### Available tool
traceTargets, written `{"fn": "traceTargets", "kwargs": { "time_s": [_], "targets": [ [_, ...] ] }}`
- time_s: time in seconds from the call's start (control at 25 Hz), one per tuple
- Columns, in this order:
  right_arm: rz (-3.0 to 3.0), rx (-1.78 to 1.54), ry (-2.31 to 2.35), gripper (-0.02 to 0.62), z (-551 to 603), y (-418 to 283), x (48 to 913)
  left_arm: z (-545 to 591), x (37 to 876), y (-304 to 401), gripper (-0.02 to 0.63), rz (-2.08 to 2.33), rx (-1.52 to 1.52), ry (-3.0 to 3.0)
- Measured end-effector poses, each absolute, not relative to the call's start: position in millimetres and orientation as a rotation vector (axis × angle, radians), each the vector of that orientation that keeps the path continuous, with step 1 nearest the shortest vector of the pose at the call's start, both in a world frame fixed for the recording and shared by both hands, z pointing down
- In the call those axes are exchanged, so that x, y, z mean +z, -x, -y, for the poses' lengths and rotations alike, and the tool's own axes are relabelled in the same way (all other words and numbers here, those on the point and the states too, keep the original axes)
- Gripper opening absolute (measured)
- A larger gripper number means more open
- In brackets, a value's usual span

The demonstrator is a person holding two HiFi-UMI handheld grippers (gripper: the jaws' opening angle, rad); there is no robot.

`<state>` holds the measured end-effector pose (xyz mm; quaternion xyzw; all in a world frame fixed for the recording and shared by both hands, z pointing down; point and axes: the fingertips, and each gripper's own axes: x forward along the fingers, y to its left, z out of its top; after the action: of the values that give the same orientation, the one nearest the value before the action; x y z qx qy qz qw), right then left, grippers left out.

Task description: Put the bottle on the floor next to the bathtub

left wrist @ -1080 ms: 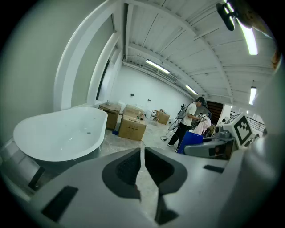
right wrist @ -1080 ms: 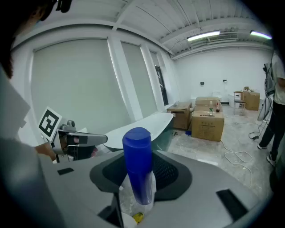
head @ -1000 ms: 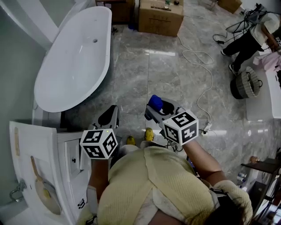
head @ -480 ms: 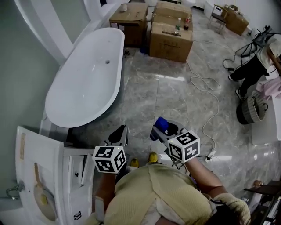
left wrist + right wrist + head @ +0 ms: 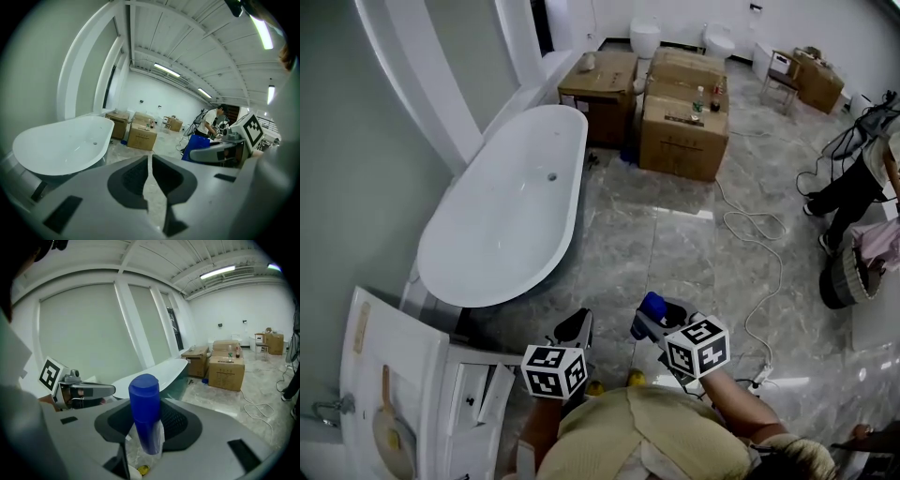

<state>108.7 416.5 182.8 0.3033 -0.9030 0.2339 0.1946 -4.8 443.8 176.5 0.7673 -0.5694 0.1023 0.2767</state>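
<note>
A blue bottle [image 5: 145, 413] stands upright between the jaws of my right gripper [image 5: 149, 437], which is shut on it. In the head view the bottle [image 5: 652, 305] pokes out ahead of the right gripper [image 5: 654, 319], held above the marble floor [image 5: 675, 244]. The white oval bathtub [image 5: 502, 211] lies ahead and to the left, also seen in the left gripper view as the bathtub [image 5: 61, 143]. My left gripper [image 5: 575, 328] is held beside the right one; its jaws are closed together with nothing between them [image 5: 149, 187].
Cardboard boxes [image 5: 684, 117] stand beyond the tub. A white cable [image 5: 759, 272] snakes across the floor at right. A person [image 5: 862, 178] bends over at far right beside a dark basket [image 5: 842, 277]. A white vanity cabinet [image 5: 403, 384] stands at my left.
The view has tilted up, so tub and boxes sit lower in the frame. Both grippers remain side by side, the right still holding the bottle.
</note>
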Motion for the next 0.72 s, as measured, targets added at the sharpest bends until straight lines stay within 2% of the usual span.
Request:
{"fn": "traceTargets", "kwargs": {
  "time_s": [0.72],
  "targets": [
    [2.545, 0.656, -0.767, 0.166, -405.0, -133.7, 185.1, -435.9, 173.6, -22.2, 0.08, 1.606, 0.282, -2.017]
  ]
}}
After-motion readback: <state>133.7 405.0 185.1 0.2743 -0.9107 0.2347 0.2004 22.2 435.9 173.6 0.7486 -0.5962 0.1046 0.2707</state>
